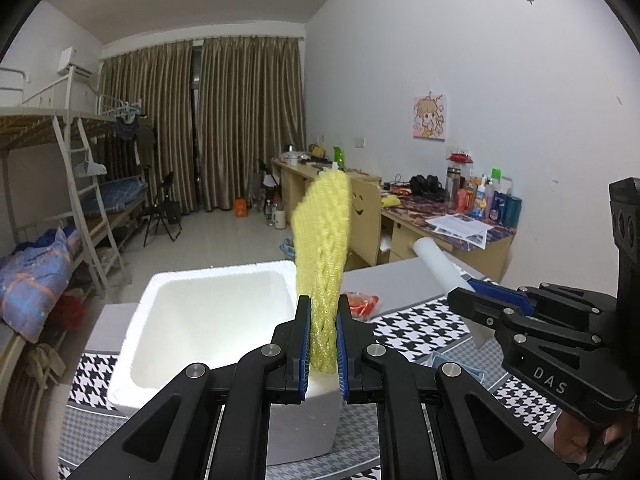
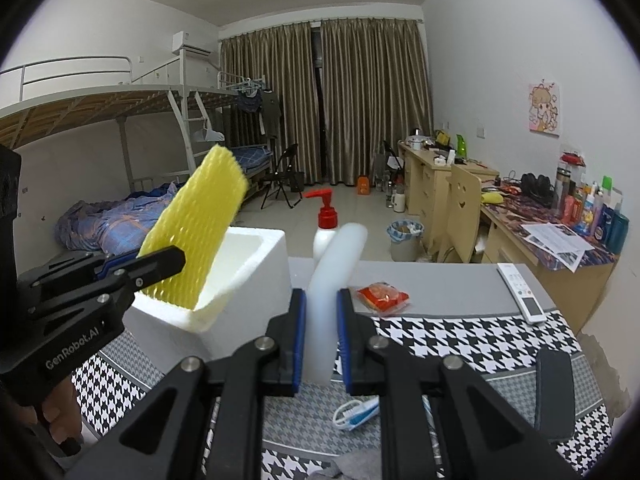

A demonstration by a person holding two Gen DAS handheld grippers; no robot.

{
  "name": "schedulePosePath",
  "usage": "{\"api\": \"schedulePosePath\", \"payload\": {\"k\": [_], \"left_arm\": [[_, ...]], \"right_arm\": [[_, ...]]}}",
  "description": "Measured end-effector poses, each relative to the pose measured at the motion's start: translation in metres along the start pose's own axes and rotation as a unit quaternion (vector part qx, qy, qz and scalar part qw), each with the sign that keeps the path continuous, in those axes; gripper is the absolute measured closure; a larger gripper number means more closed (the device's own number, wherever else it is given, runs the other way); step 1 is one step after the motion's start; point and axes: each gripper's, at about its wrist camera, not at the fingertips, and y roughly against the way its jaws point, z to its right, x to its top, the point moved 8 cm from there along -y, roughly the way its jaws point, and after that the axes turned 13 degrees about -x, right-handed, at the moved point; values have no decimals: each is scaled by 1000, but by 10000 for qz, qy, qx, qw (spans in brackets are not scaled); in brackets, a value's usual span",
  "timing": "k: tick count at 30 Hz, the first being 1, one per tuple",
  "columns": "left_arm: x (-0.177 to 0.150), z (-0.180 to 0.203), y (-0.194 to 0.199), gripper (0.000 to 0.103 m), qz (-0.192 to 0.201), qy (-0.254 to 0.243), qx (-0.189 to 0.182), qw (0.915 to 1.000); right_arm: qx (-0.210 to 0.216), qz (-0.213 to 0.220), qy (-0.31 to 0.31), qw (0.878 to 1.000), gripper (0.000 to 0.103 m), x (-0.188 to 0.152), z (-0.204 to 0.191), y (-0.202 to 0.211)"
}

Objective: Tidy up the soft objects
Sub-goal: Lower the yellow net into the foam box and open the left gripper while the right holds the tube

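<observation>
My left gripper [image 1: 323, 344] is shut on a yellow foam net sleeve [image 1: 323, 240] that stands up between the jaws, above the near right corner of an open white foam box [image 1: 160, 320]. In the right wrist view the sleeve [image 2: 196, 224] hangs over the box [image 2: 264, 268] and the left gripper [image 2: 160, 264] shows at the left. My right gripper [image 2: 322, 340] is shut on a white foam sheet piece [image 2: 332, 280], held above the table right of the box. It shows in the left wrist view [image 1: 472, 296] with the white foam [image 1: 434, 258].
The table has a houndstooth cloth [image 2: 460, 344]. On it lie a red snack packet [image 2: 382, 294], a white remote [image 2: 522, 292], a pump bottle [image 2: 326, 224], a blue-white item [image 2: 356, 412] and a dark object [image 2: 554, 392]. Desks stand right, bunk beds left.
</observation>
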Motion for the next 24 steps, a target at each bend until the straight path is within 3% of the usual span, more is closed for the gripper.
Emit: {"api": "schedulePosePath", "payload": {"k": [24], "left_arm": [[12, -36, 8, 91, 87, 154, 538, 9984]], "right_arm": [[528, 58, 267, 9982, 85, 17, -43, -8]]}}
